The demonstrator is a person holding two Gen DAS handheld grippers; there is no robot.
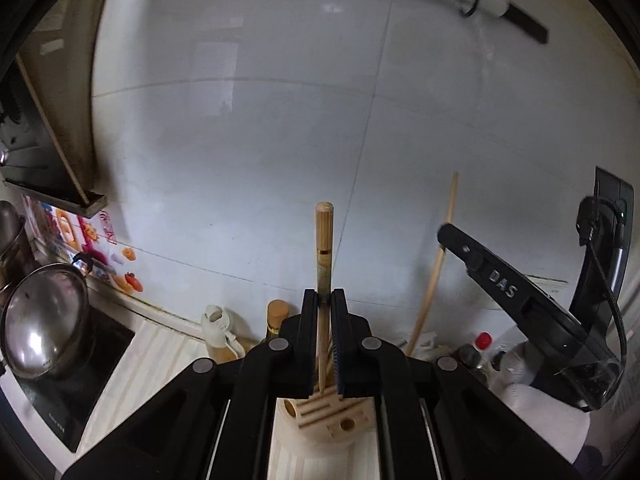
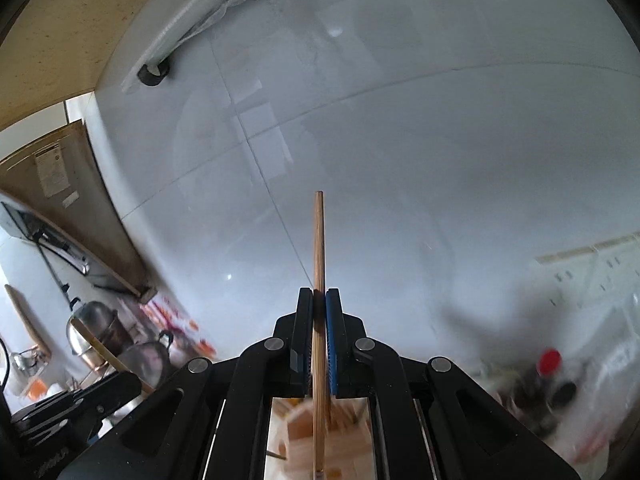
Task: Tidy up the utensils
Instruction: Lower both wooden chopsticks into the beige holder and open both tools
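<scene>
Chopstick (image 1: 323,236) clamped in left tongs (image 1: 324,300) above wooden holder (image 1: 324,416), right tongs (image 2: 319,300) gripping another chopstick (image 2: 319,240)

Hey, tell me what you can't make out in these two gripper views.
- Left wrist: lower end of the chopstick, hidden behind the left gripper.
- Right wrist: wooden holder, motion-blurred; slots unreadable.
- Right wrist: red-capped bottle and neighbours, blurred.
- Left wrist: pot, cut by the edge.

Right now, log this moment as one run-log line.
left gripper: shut on chopstick | right gripper: shut on chopstick | wooden holder: below both | wall: ahead
</scene>
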